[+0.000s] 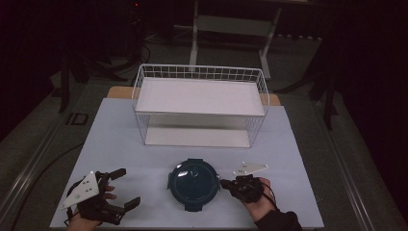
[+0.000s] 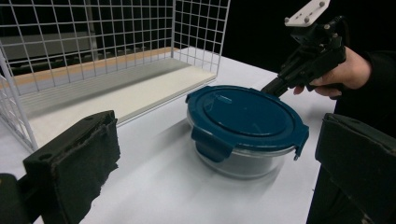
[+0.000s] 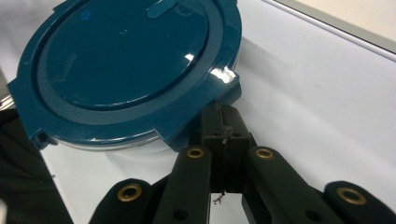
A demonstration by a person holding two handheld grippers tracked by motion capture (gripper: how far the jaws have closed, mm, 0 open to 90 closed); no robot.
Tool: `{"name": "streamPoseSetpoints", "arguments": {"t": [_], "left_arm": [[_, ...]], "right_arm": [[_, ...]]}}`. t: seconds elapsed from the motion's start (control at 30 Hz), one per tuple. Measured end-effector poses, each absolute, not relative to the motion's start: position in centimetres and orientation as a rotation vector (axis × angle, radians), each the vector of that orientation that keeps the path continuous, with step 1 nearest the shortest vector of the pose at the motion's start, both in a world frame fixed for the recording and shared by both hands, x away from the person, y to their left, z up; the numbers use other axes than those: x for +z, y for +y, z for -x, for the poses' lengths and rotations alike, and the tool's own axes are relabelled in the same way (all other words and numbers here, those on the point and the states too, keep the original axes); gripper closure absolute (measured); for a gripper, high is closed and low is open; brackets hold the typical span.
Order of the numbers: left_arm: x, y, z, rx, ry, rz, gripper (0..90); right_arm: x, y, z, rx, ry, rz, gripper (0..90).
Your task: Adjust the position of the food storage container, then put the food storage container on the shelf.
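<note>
A dim room surrounds a pale, matt surface (image 1: 120,139), at whose twelve o'clock side stands a white wire-mesh rack with two flat white shelves (image 1: 199,96), both bare. The round clear-bodied container with a dark teal snap-on lid (image 1: 194,184) sits on the surface near the six o'clock edge, well short of the rack, its lid on and its clip tabs lying down against the rim as far as the frames show. The right gripper (image 1: 225,183), jaws pressed together with nothing between them, points its tip at the three o'clock side of the lid, right at one tab, touching or just beside it; in the right gripper view the closed jaws meet the tab's edge. The left gripper (image 1: 126,187) hovers at the container's nine o'clock with its jaws spread wide and empty. Judging by this, the work is at its start: no tab looks lifted, the container is ungrasped, and opening or moving it is all left to do.
</note>
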State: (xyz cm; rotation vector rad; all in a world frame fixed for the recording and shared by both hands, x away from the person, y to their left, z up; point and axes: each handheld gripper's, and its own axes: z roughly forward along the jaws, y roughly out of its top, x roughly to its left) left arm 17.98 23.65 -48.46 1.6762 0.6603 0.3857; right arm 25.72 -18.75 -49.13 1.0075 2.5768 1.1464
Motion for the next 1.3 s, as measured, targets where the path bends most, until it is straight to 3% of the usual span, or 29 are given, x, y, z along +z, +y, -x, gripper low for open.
{"name": "streamPoseSetpoints", "arguments": {"t": [0.2,0.4,0.43,0.53,0.57,0.63,0.67,0.73,0.77,1.17,1.3], "left_arm": [[-48.4,23.8,-17.9,0.387,0.663,-1.674,0.0],[-48.5,23.5,-17.9,0.402,0.665,-1.707,0.0],[-48.5,23.5,-17.9,0.399,0.668,-1.708,0.0],[-48.5,23.2,-17.9,0.384,0.666,-1.715,0.0],[-48.5,23.2,-17.9,0.384,0.666,-1.715,0.0],[-48.4,23.1,-17.9,0.386,0.666,-1.72,0.0],[-48.4,23.1,-17.9,0.386,0.666,-1.72,0.0],[-48.1,22.9,-17.8,0.391,0.679,-1.718,0.0],[-48.0,22.8,-17.8,0.391,0.681,-1.716,0.0],[-45.5,21.4,-18.8,0.241,0.686,-1.72,0.0],[-44.6,20.6,-19.6,0.249,0.686,-1.747,0.0]], "right_arm": [[-49.1,-18.6,-25.7,1.147,2.569,-0.99,89.4],[-48.2,-19.5,-25.1,1.22,2.491,-1.0,65.8],[-48.0,-19.7,-25.0,1.25,2.471,-1.001,56.0],[-47.6,-19.9,-24.7,1.291,2.429,-0.997,42.4],[-47.6,-19.9,-24.7,1.291,2.429,-0.997,42.4],[-47.0,-20.1,-24.4,1.359,2.374,-0.979,30.4],[-47.0,-20.1,-24.4,1.359,2.374,-0.979,30.4],[-46.5,-20.2,-24.2,1.418,2.347,-0.961,16.7],[-46.3,-20.2,-24.2,1.443,2.336,-0.955,14.2],[-43.5,-20.6,-23.1,1.604,2.198,-0.76,13.9],[-43.0,-20.3,-22.6,1.604,2.193,-0.736,12.7]]}}
